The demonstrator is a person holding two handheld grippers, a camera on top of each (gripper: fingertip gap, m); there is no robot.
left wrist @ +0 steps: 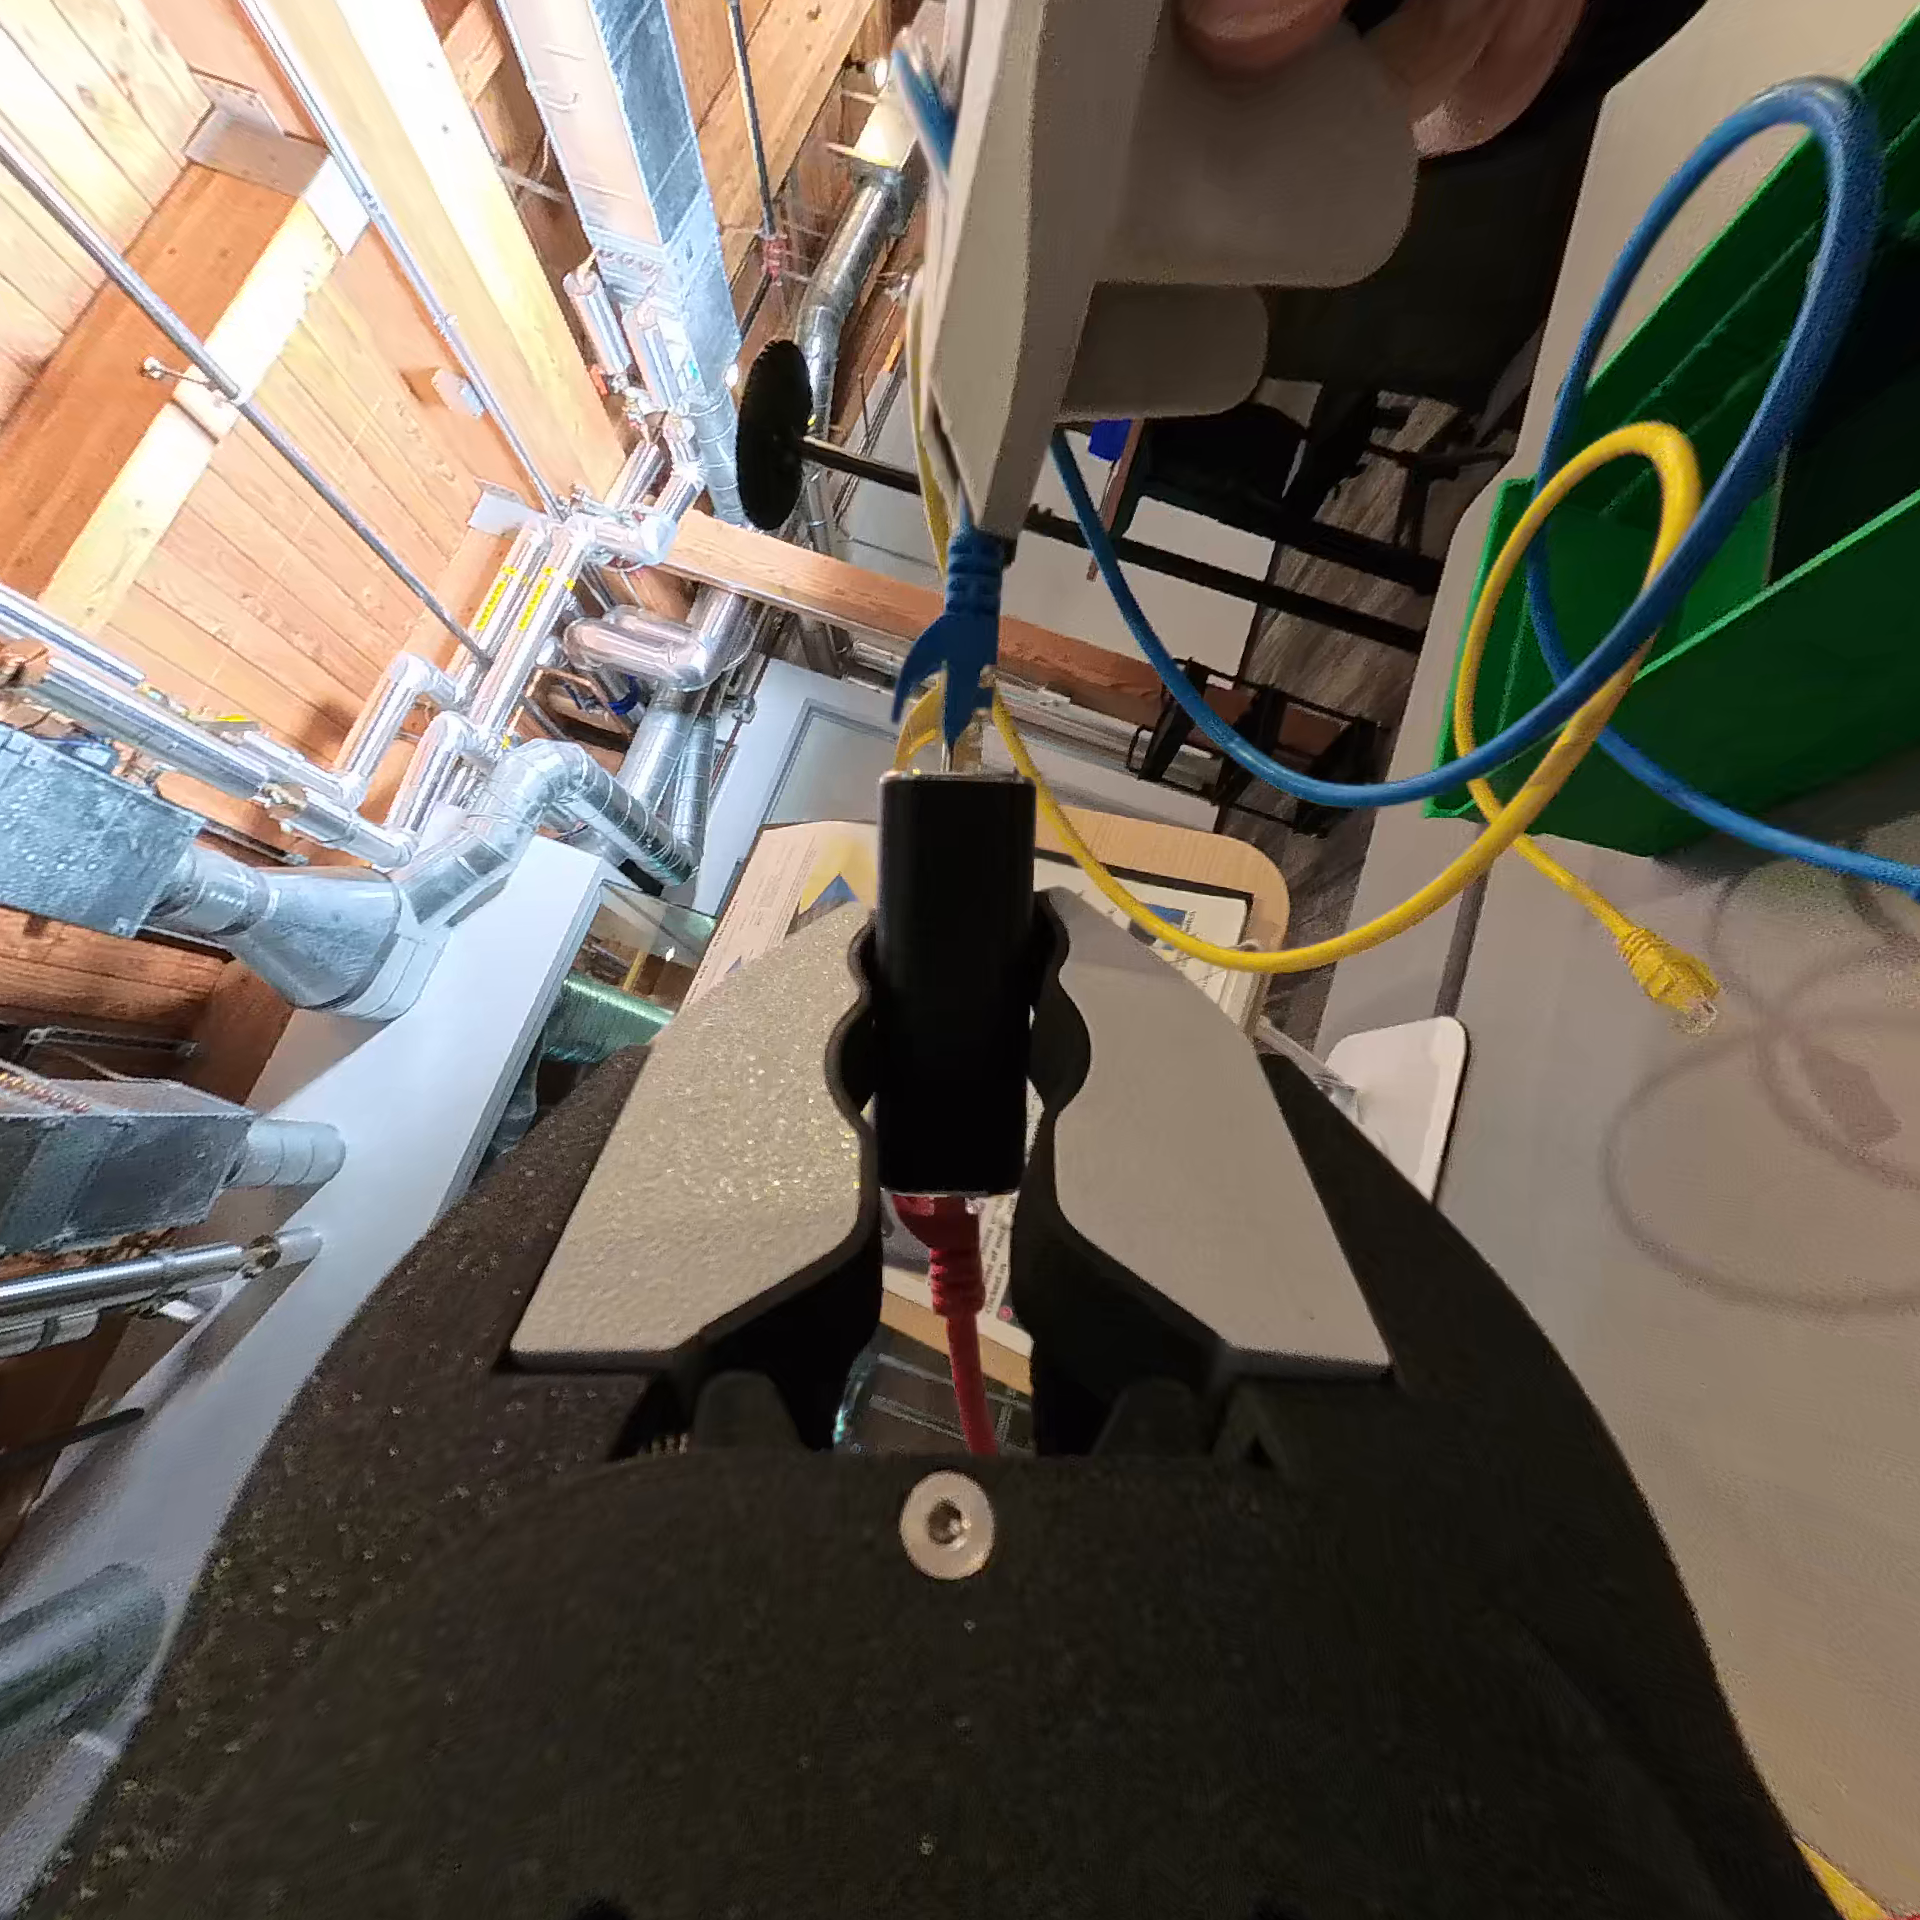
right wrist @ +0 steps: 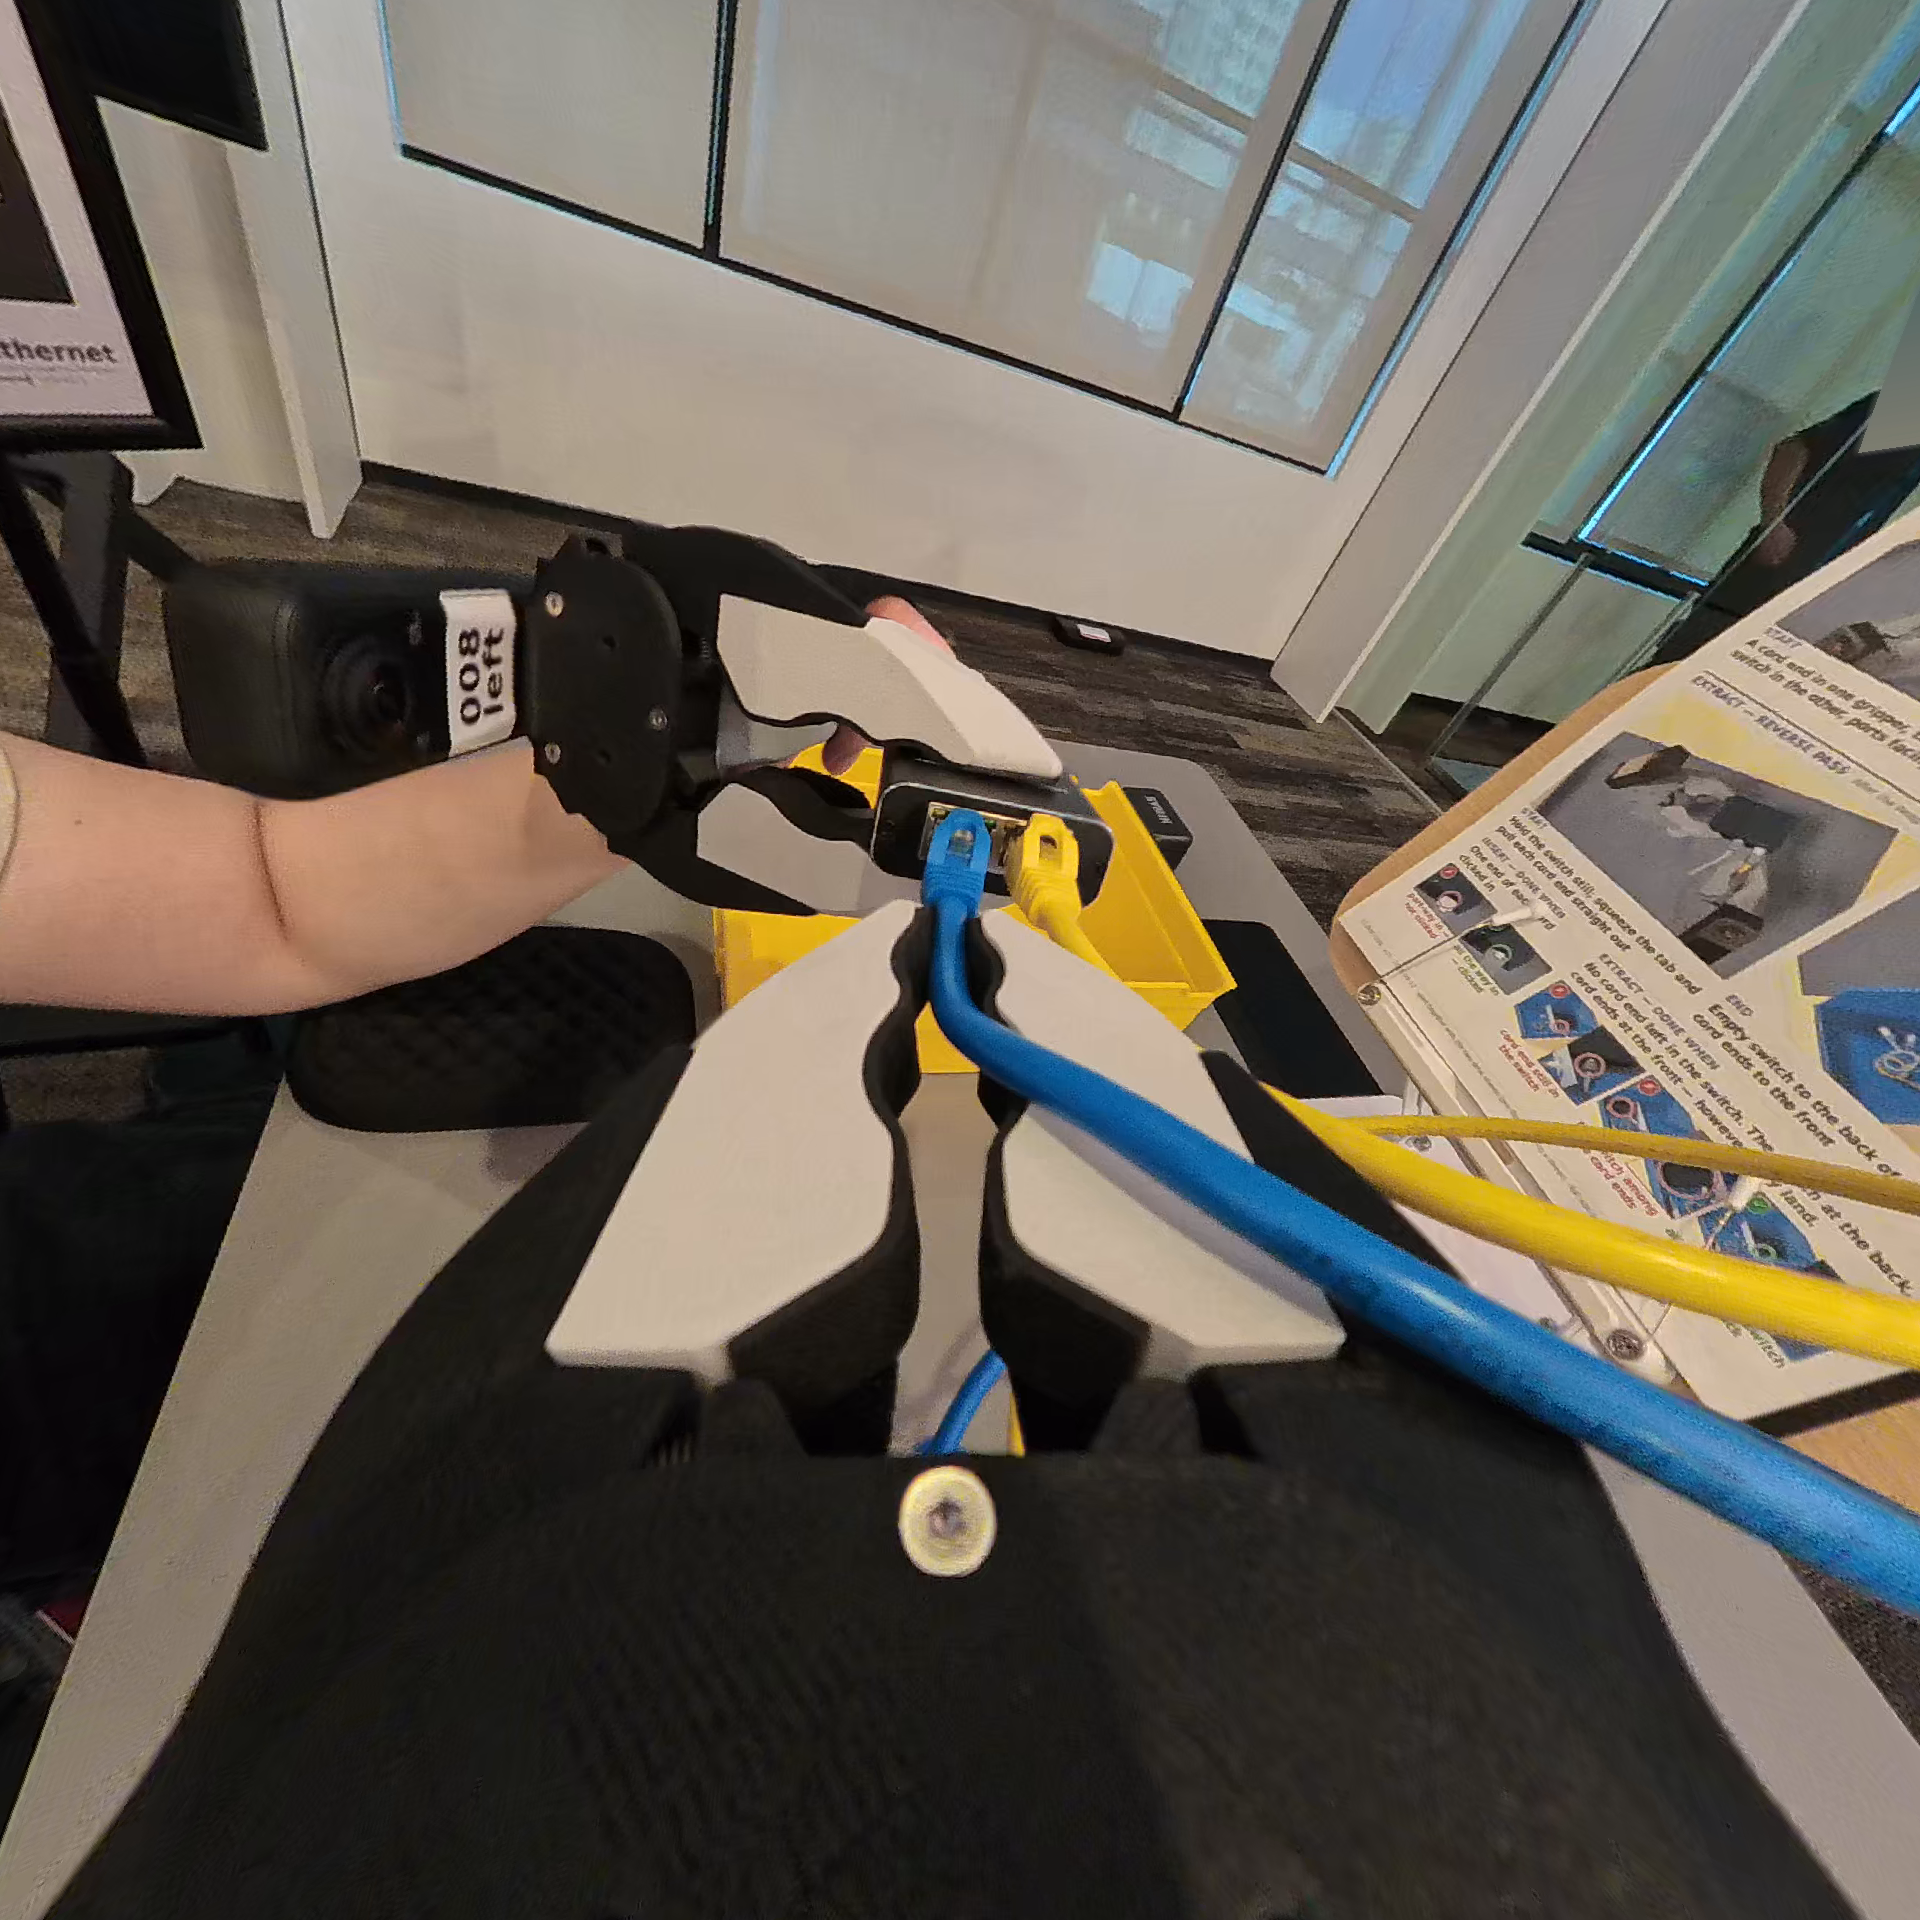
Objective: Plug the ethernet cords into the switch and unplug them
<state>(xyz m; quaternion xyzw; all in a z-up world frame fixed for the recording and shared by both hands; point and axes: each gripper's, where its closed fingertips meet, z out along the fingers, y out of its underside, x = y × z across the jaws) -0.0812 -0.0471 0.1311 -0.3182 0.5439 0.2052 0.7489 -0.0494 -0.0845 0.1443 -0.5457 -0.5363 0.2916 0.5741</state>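
Note:
My left gripper is shut on the black switch, gripping it by its sides. A red cord is plugged into the switch's near end. In the right wrist view the left gripper holds the switch from the left above a yellow bin. A blue plug and a yellow plug sit in its front ports. My right gripper is shut on the blue cord just behind its plug. It also shows at the top of the left wrist view.
The yellow bin stands on the grey table. An instruction sheet leans at the right. A green bin is nearby. The yellow cord's free plug hangs loose. A black mat lies at the left. One gripper's finger ends stand about 6 cm off the other's.

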